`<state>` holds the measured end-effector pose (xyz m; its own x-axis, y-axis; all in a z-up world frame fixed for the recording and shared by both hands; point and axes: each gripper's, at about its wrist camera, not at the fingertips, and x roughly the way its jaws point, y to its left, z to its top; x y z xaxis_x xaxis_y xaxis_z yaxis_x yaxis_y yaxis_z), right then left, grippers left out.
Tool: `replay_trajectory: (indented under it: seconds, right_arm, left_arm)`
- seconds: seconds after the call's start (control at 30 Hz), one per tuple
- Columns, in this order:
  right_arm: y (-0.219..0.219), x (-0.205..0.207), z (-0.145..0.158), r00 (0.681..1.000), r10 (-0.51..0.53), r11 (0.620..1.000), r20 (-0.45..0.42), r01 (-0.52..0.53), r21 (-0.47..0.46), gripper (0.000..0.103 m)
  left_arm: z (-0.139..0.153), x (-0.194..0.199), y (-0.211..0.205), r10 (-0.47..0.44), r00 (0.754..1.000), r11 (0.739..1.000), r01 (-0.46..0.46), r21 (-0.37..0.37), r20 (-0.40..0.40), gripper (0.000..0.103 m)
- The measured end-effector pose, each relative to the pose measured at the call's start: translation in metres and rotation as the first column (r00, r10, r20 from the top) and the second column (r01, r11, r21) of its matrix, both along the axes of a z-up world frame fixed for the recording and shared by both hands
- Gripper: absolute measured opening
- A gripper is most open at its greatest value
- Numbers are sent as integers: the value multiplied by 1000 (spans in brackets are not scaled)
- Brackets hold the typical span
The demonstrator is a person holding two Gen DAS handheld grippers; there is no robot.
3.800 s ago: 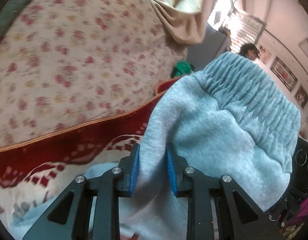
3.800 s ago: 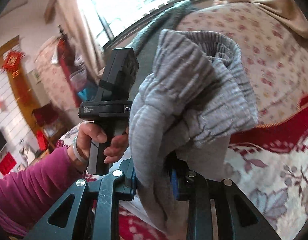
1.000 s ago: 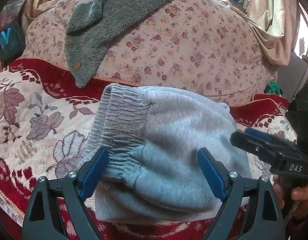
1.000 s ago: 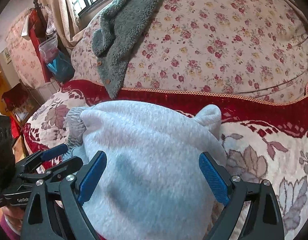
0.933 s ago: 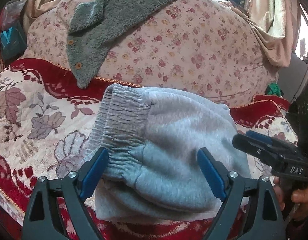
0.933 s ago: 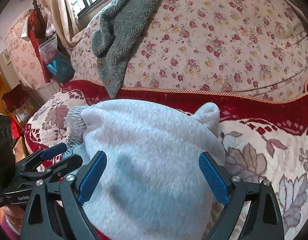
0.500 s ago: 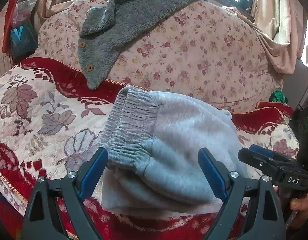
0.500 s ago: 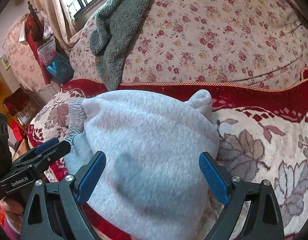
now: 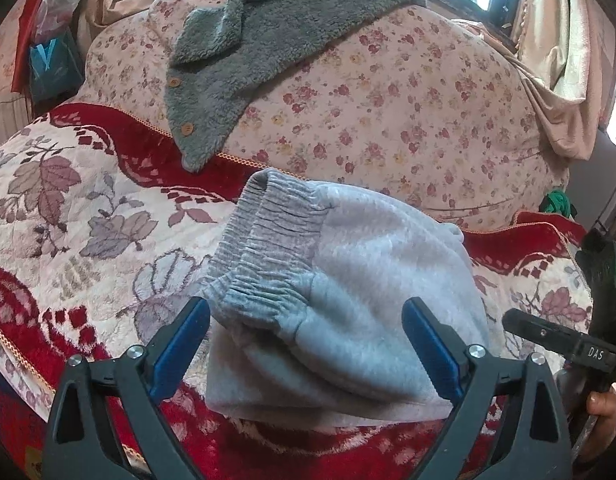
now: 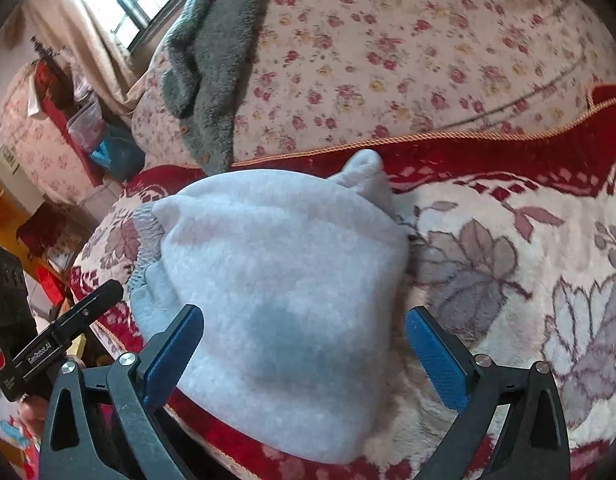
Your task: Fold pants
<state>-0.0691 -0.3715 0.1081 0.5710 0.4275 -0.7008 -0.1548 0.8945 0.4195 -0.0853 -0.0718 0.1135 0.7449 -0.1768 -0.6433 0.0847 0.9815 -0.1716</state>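
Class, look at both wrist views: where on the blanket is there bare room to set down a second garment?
Free: blanket left of the pants, below the grey fleece; also right of the pants, toward the red border. Crowded: the middle, under the pants.

Folded grey pants (image 10: 275, 264) lie on the red-and-cream blanket (image 10: 508, 248), near its front edge. Right gripper (image 10: 303, 344) opening wide, pads clear of the cloth. Left gripper (image 10: 59, 336) at left, apart. Grey fleece (image 10: 211, 52) draped behind.
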Motion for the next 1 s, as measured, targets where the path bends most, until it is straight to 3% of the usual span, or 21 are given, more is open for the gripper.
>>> replay_trajectory:
  seconds: [0.2,0.3,0.57,0.73,0.9,1.0]
  right_arm:
    - [-18,1,-11,999,-4,999,-41,5,43,103]
    - [-28,7,-23,997,-13,994,-80,22,108,103]
    - [-41,27,-58,984,-3,972,-180,46,232,103]
    - [-35,41,-72,979,59,945,-197,9,327,103]
    - [-11,53,-77,971,143,937,-190,-71,343,103]
    - [-11,58,-81,964,162,927,-209,-76,368,103]
  left_arm:
    - [5,14,14,-8,1000,998,7,-64,-15,97]
    - [5,24,21,-24,999,995,22,-102,-25,99]
    - [-23,42,36,-45,995,980,26,-197,-93,100]
    - [-37,45,39,-60,994,978,40,-203,-92,101]
    - [-57,54,41,-51,989,983,26,-182,-136,103]
    - [-71,57,44,-59,986,977,24,-213,-157,103]
